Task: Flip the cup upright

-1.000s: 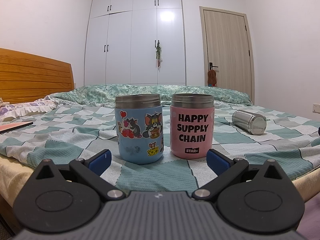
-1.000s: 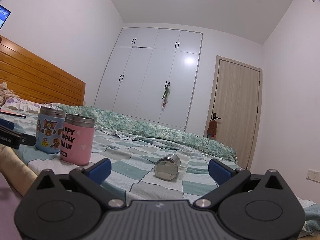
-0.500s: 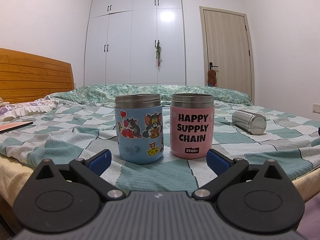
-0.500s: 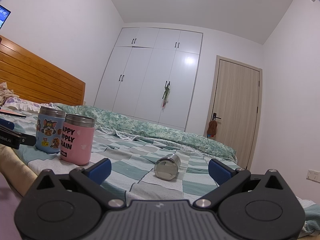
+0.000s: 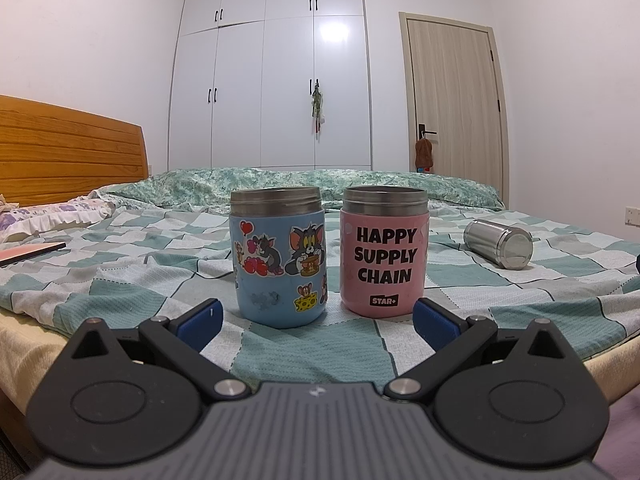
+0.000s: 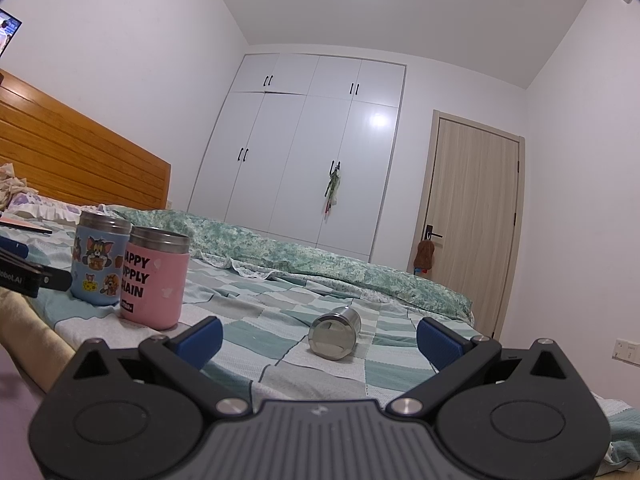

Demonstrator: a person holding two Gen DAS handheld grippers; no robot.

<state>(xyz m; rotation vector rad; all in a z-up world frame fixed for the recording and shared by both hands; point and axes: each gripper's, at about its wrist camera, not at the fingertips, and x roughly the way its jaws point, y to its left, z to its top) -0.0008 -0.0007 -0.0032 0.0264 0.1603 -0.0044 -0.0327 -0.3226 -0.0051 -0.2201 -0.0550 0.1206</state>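
Note:
A small steel cup lies on its side on the checked bedspread, its flat end toward my right gripper, which is open and empty just short of it. The cup also shows at the right of the left wrist view. My left gripper is open and empty, low at the bed's near edge in front of two upright jars. Its side shows at the far left of the right wrist view.
A blue cartoon-sticker jar and a pink "HAPPY SUPPLY CHAIN" jar stand side by side on the bed. A flat reddish book lies at the left. A wooden headboard, white wardrobe and door stand behind.

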